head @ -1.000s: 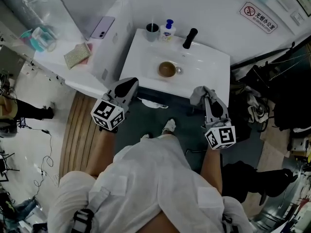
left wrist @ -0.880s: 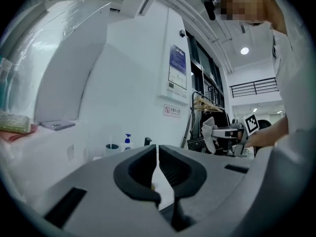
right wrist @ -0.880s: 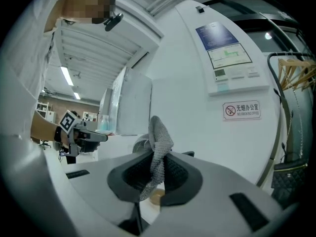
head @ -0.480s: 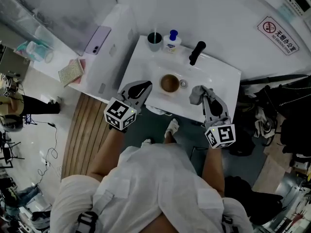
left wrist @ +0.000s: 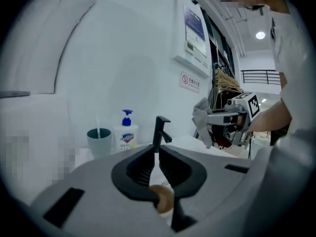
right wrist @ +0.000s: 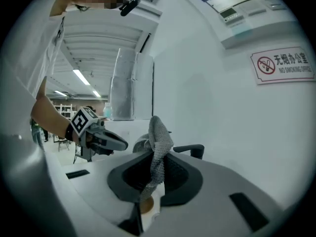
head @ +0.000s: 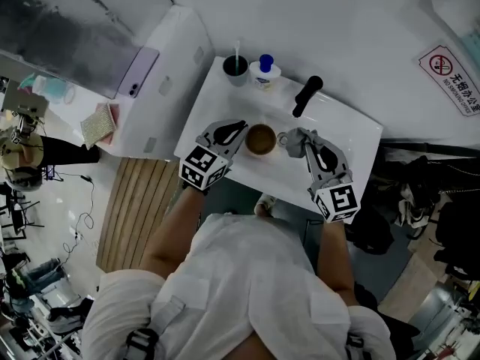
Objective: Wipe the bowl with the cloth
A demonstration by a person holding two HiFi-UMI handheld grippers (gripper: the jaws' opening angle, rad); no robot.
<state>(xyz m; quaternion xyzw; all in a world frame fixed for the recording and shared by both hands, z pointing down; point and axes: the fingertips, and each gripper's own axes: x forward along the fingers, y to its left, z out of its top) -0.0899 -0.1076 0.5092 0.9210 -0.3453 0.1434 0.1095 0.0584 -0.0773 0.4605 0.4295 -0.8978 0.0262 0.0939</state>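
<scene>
A brown bowl (head: 261, 139) sits in the basin of a white sink (head: 341, 137), beside the drain. My left gripper (head: 241, 128) is shut and empty, its tips just left of the bowl's rim. In the left gripper view the bowl (left wrist: 163, 199) shows low between the closed jaws. My right gripper (head: 302, 142) is shut on a grey cloth (head: 295, 142), held just right of the bowl over the drain. In the right gripper view the cloth (right wrist: 158, 154) stands bunched up out of the jaws, with the bowl (right wrist: 146, 204) below.
A black tap (head: 306, 96) rises at the sink's back. A soap pump bottle (head: 265, 70) and a cup (head: 235, 65) with a toothbrush stand at the back left corner. A white appliance (head: 161, 81) with a phone (head: 137, 71) on it adjoins the sink's left side.
Both grippers have moved forward from the sink's front edge to either side of the bowl. The right one kept hold of the cloth. The head view has shifted closer over the sink.
</scene>
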